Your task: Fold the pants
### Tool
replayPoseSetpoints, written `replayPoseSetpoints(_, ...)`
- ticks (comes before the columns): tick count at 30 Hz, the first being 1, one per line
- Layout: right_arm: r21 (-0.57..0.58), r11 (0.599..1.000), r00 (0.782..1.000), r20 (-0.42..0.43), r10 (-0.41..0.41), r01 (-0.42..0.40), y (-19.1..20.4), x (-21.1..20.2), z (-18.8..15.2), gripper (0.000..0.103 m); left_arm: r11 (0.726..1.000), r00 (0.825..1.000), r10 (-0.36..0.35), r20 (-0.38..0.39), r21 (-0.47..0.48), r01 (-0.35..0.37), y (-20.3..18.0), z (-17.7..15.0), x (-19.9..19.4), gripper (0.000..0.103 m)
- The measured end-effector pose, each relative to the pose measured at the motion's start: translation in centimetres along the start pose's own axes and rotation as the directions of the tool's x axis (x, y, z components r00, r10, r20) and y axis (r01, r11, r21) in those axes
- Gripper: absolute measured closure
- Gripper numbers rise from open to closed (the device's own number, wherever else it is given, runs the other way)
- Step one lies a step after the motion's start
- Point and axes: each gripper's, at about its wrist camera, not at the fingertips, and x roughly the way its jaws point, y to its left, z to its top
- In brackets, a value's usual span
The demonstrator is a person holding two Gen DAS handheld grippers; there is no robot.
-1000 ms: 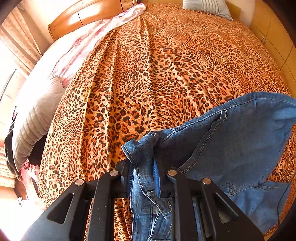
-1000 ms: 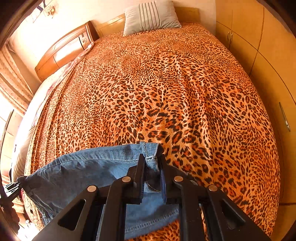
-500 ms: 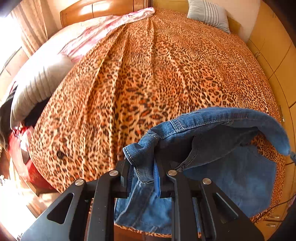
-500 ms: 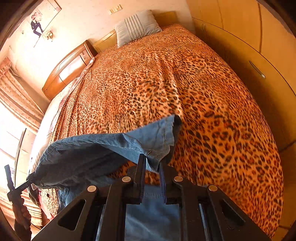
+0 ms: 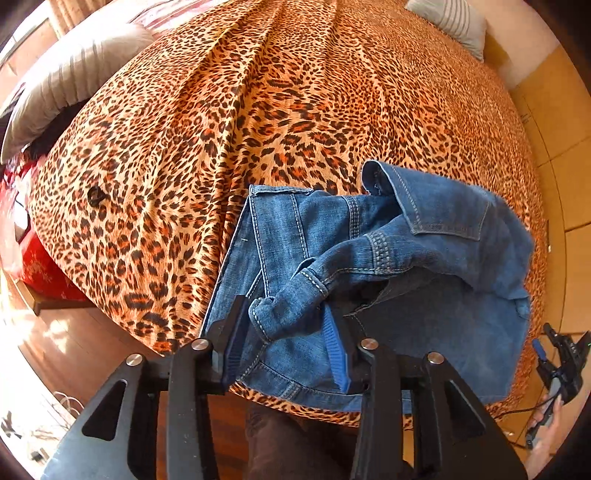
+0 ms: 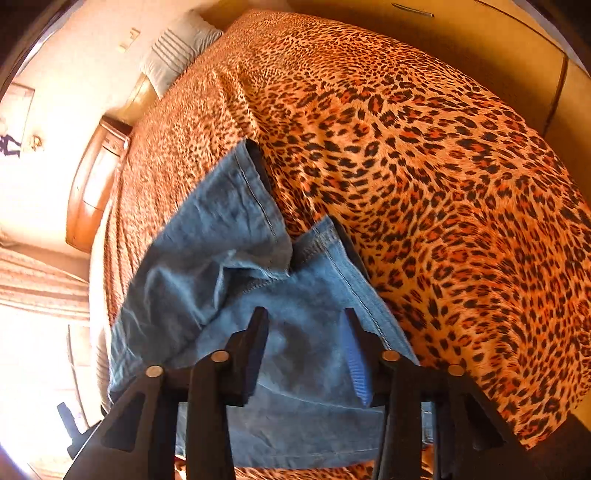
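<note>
Step in hand: as both grippers let go, the fold is being laid down; the blue denim jeans (image 5: 424, 295) lie doubled at the near edge of the bed, close to its near right corner.
Left gripper: the black two-finger left gripper (image 5: 291, 343) has its jaws opening, at a middling gap; a bunched bit of stitched waistband (image 5: 295, 299) sits between them, and it looks loose rather than pinched.
Right gripper: the black two-finger right gripper (image 6: 306, 354) has its jaws opening too, moderately wide, with nothing clamped; flat denim lies beneath and between them.
Doing it well: I judge it best to lift both grippers straight away so the pads do not drag the cloth, then flatten the humped waistband and pocket panel (image 5: 450, 214), and square the two leg hems (image 6: 258, 206), which lie offset from one another.
Risk: the lower edge of the jeans runs right along the bed's near edge, so a tug could slide them off.
Surface: the orange leopard-print bedspread (image 5: 295, 110) is creased but bare beyond the jeans.
Around: a grey striped pillow (image 5: 450, 22) at the far end, a grey folded quilt (image 5: 66, 85) on the left edge, a wooden headboard (image 6: 96, 192), and yellow wardrobe doors (image 6: 480, 48) along the right side; none blocks the fold.
</note>
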Motion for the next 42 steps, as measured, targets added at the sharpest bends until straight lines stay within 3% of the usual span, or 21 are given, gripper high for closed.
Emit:
replayPoseSetpoints(2, 0.070, 0.995, 0.997, -0.018, 0.068, -0.067, 0.2, 1.3, 0.6, 0.046, 0.990, 0.995, -0.095, -0.014, -0.103, 0.093, 1.1, -0.1, -0.6, 0.051)
replayPoseSetpoints(6, 0.204, 0.972, 0.988, -0.078, 0.136, -0.117, 0.9, 5.0, 0.9, 0.046, 0.921, 0.958, -0.281, -0.052, -0.294, 0.255, 2.2, -0.6, -0.1, 0.044)
replayPoseSetpoints(9, 0.288, 0.948, 0.981, -0.095, 0.169, -0.135, 1.0, 6.9, 0.9, 0.046, 0.897, 0.948, -0.308, -0.082, -0.357, 0.260, 1.6, -0.5, 1.3, 0.043)
replayPoseSetpoints(13, 0.441, 0.885, 0.976, -0.082, 0.202, -0.146, 0.5, 8.1, 0.9, 0.043, 0.832, 0.920, -0.381, -0.095, -0.469, 0.297, 1.0, 0.3, 2.9, 0.043)
replayPoseSetpoints(20, 0.589, 0.795, 0.981, -0.020, 0.191, -0.143, -0.3, 9.4, 1.5, 0.039, 0.789, 0.914, -0.375, -0.155, -0.571, 0.227, 0.5, 1.8, 6.1, 0.040)
replayPoseSetpoints(22, 0.573, 0.812, 0.981, -0.063, 0.181, -0.113, 0.5, 9.7, 1.5, 0.039, 0.775, 0.900, -0.403, -0.167, -0.586, 0.239, 0.4, 1.9, 6.2, 0.040)
replayPoseSetpoints(24, 0.500, 0.862, 0.974, -0.142, 0.178, -0.085, 2.0, 9.6, 1.3, 0.039, 0.801, 0.907, -0.389, -0.160, -0.544, 0.248, 0.2, 1.9, 5.4, 0.040)
replayPoseSetpoints(26, 0.275, 0.960, 0.981, -0.171, 0.093, -0.043, 4.6, 8.0, 1.7, 0.039, 0.835, 0.924, -0.348, -0.157, -0.499, 0.230, 0.1, 1.8, 4.7, 0.040)
replayPoseSetpoints(27, 0.119, 0.993, 0.988, -0.154, 0.012, 0.006, 6.1, 7.0, 1.9, 0.039, 0.838, 0.925, -0.346, -0.155, -0.495, 0.230, 0.2, 1.6, 4.5, 0.040)
replayPoseSetpoints(28, -0.047, 0.997, 0.991, -0.114, -0.072, 0.067, 7.7, 6.1, 2.0, 0.039, 0.834, 0.923, -0.351, -0.155, -0.501, 0.233, 0.6, 1.2, 4.5, 0.040)
replayPoseSetpoints(30, -0.333, 0.930, 0.984, -0.030, -0.176, 0.156, 10.4, 5.1, 1.6, 0.038, 0.822, 0.920, -0.361, -0.154, -0.519, 0.236, 1.0, 0.7, 4.6, 0.040)
replayPoseSetpoints(32, -0.542, 0.805, 0.964, 0.041, -0.263, 0.242, 12.3, 5.1, 0.7, 0.036, 0.826, 0.927, -0.342, -0.156, -0.520, 0.217, 1.1, 0.4, 4.6, 0.040)
replayPoseSetpoints(35, -0.742, 0.580, 0.918, 0.120, -0.377, 0.335, 13.7, 6.8, -0.8, 0.036, 0.833, 0.935, -0.316, -0.159, -0.518, 0.193, 0.9, 0.3, 4.8, 0.040)
replayPoseSetpoints(37, -0.804, 0.467, 0.893, 0.167, -0.417, 0.368, 13.8, 7.7, -1.7, 0.036, 0.825, 0.941, -0.308, -0.140, -0.532, 0.191, 0.7, 0.5, 4.6, 0.040)
replayPoseSetpoints(39, -0.837, 0.401, 0.882, 0.186, -0.433, 0.373, 13.9, 8.6, -1.8, 0.036, 0.822, 0.950, -0.293, -0.111, -0.537, 0.190, 0.7, 0.8, 4.0, 0.040)
replayPoseSetpoints(42, -0.871, 0.335, 0.869, 0.182, -0.460, 0.360, 13.9, 10.4, -1.5, 0.036, 0.839, 0.963, -0.249, -0.108, -0.521, 0.158, 0.2, 1.9, 4.3, 0.034)
